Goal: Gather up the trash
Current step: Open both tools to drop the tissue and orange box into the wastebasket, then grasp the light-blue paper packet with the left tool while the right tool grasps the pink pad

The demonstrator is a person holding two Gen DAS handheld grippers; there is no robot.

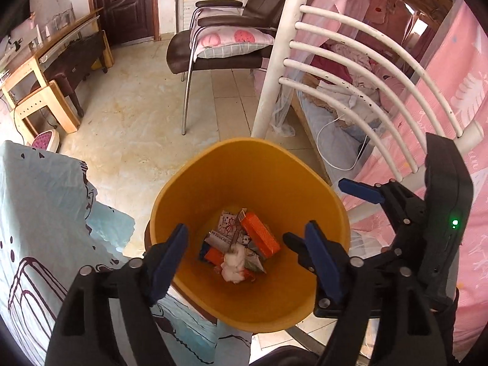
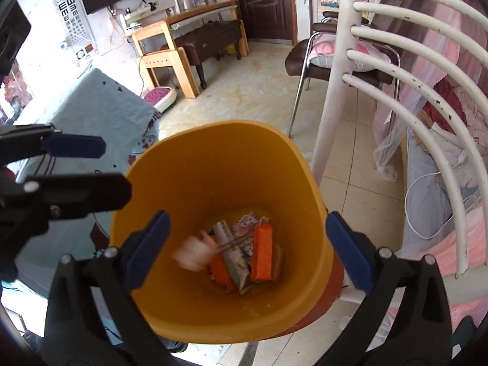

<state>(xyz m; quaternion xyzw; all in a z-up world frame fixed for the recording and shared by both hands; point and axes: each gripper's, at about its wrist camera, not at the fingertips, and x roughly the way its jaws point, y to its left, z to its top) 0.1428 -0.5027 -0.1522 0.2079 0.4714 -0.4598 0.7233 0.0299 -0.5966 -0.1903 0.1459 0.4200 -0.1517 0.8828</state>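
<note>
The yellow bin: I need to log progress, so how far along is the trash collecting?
Done: several pieces lie at the bottom of the yellow bin, among them an orange box, printed wrappers and a crumpled white wad. In hand: nothing; the left gripper and right gripper both hang open over the bin. The wad looks motion-blurred in the right view, perhaps just dropped. Left: no other trash shows in these views.
</note>
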